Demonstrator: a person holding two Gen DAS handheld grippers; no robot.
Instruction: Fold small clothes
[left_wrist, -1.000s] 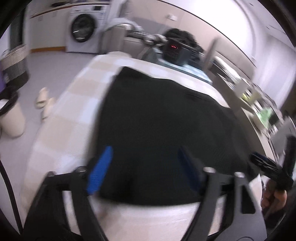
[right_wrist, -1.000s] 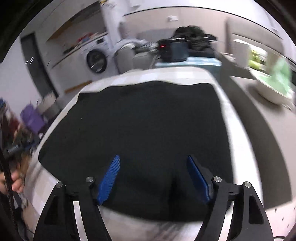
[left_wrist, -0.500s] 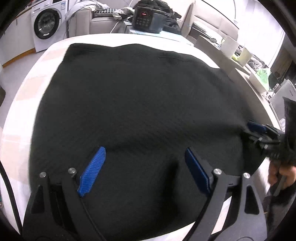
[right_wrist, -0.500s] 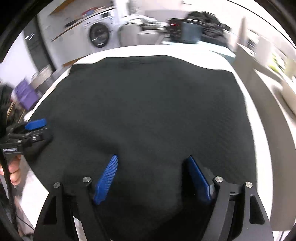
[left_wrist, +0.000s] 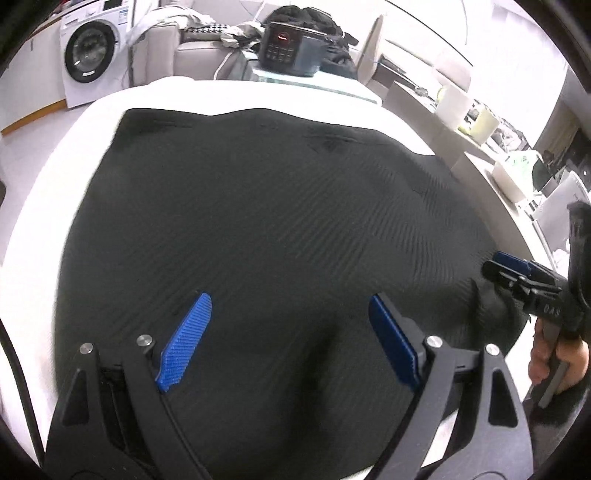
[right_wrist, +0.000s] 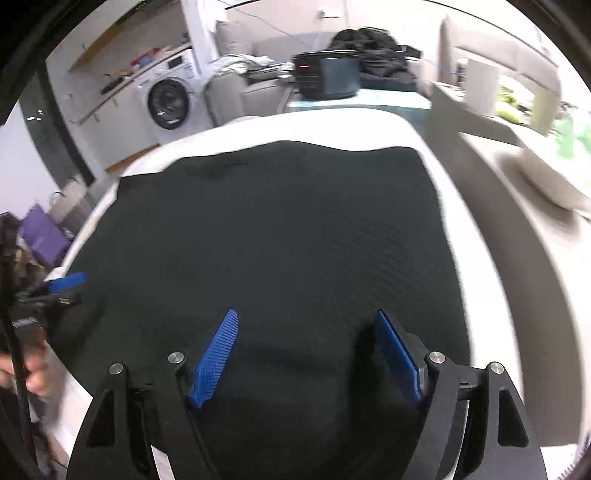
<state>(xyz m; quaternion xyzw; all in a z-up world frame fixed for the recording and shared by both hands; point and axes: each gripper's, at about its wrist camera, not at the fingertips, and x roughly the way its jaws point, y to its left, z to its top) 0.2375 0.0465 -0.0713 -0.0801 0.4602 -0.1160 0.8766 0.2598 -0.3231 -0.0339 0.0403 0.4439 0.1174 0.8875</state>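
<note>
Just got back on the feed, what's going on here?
A person holds a gripper in each hand over a black ribbed knit garment spread flat on a white-covered table. The left gripper and right gripper both hover open above the garment's near edge, blue fingers wide apart and holding nothing. No fold is visible yet.

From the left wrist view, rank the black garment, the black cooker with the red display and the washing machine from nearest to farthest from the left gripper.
1. Black garment: spread on the table directly under and ahead of the open left gripper.
2. Black cooker with the red display: beyond the table's far edge, straight ahead.
3. Washing machine: against the back wall, far left.
</note>
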